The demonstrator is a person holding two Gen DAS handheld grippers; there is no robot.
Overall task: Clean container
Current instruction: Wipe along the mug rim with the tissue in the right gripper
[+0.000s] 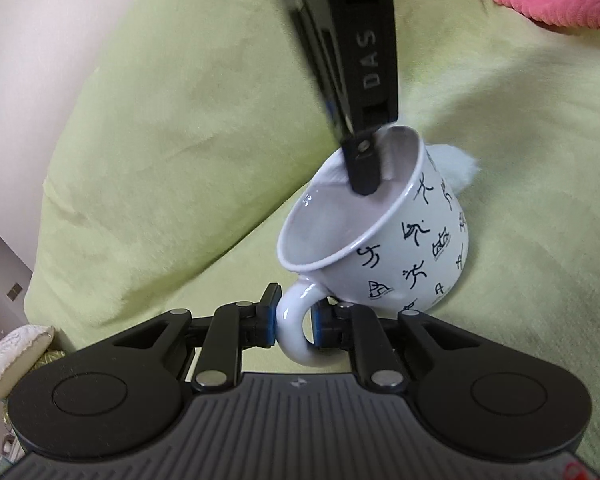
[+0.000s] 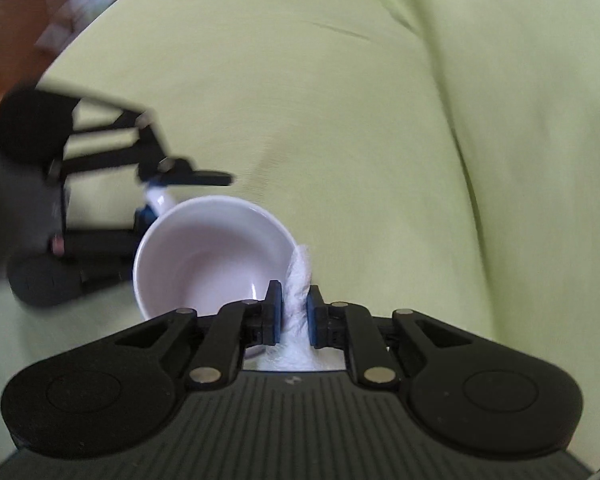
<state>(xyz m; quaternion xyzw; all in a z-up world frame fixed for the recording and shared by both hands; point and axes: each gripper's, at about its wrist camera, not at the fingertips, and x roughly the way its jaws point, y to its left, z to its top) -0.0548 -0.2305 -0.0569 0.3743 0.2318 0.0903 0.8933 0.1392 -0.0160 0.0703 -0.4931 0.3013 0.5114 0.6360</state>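
Holding: left gripper (image 1: pixel 295 322) closed on handle (image 1: pixel 296 328) of mug (image 1: pixel 374 236), tilted above green cloth (image 1: pixel 180 140). Right gripper (image 2: pixel 293 312) clamps tissue (image 2: pixel 298 280) at rim. Glazed ceramic: stiff, slippery, fragile; handle best hold.

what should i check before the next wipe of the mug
1. Left gripper shut on handle: ok.
2. Right gripper shut on cloth: ok.
3. Mug tilted with its mouth open to the right gripper: ok.
4. Cloth inside the mug: not ok, it drapes over the rim.
5. Mug clear of the green bedding: cannot tell.
6. Inside of mug clean: cannot tell, views are blurred.
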